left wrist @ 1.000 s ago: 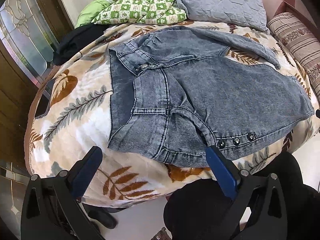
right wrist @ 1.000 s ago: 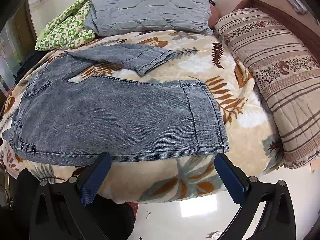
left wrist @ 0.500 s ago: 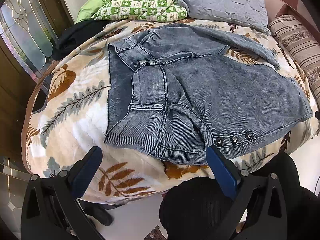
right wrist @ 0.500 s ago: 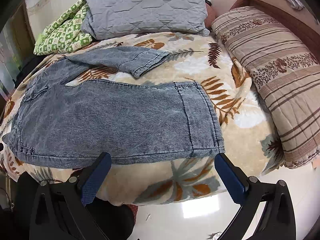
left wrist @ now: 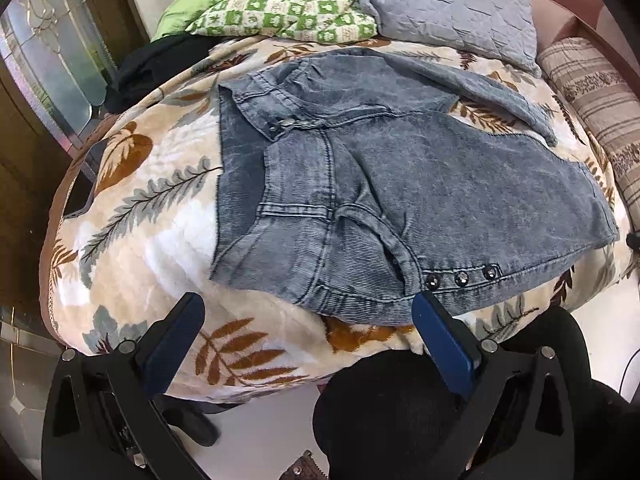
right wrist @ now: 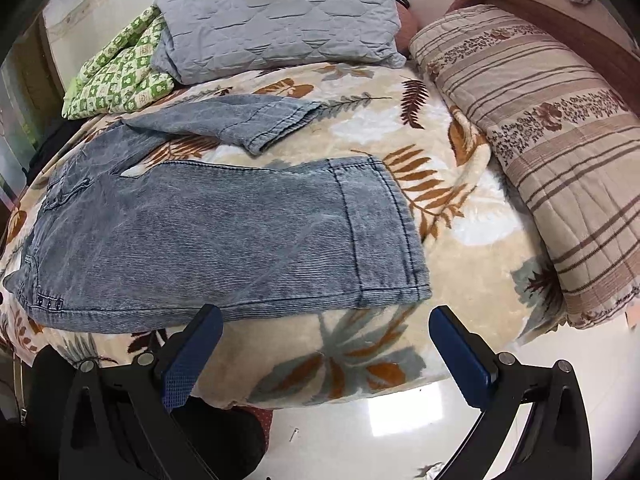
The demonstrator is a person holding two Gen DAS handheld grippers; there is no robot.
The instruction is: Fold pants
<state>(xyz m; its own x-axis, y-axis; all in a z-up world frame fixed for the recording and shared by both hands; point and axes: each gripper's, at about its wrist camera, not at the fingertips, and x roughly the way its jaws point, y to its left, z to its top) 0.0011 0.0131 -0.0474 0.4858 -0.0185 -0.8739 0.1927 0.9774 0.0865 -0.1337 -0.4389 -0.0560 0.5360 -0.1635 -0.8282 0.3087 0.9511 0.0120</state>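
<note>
Grey-blue denim pants (left wrist: 420, 188) lie spread on a leaf-print blanket (left wrist: 152, 216), waistband to the left, both legs running right. The near leg's hem (right wrist: 380, 236) lies by the blanket's front edge; the far leg (right wrist: 240, 120) angles away behind it. Three studs (left wrist: 460, 278) mark the near hip. My left gripper (left wrist: 308, 308) is open and empty, held just off the bed edge below the waistband. My right gripper (right wrist: 324, 320) is open and empty, just below the near leg's hem.
A grey quilted pillow (right wrist: 276, 12) and a green checked quilt (right wrist: 120, 72) lie at the back. A striped bolster (right wrist: 552, 140) lies along the right. A dark garment (left wrist: 160, 60) sits at the back left by a glass door (left wrist: 52, 64). White tiled floor (right wrist: 360, 432) is below.
Both grippers have drawn back slightly from the bed, so the pants sit a little higher in both views. The pants have not moved. Both grippers stay open.
</note>
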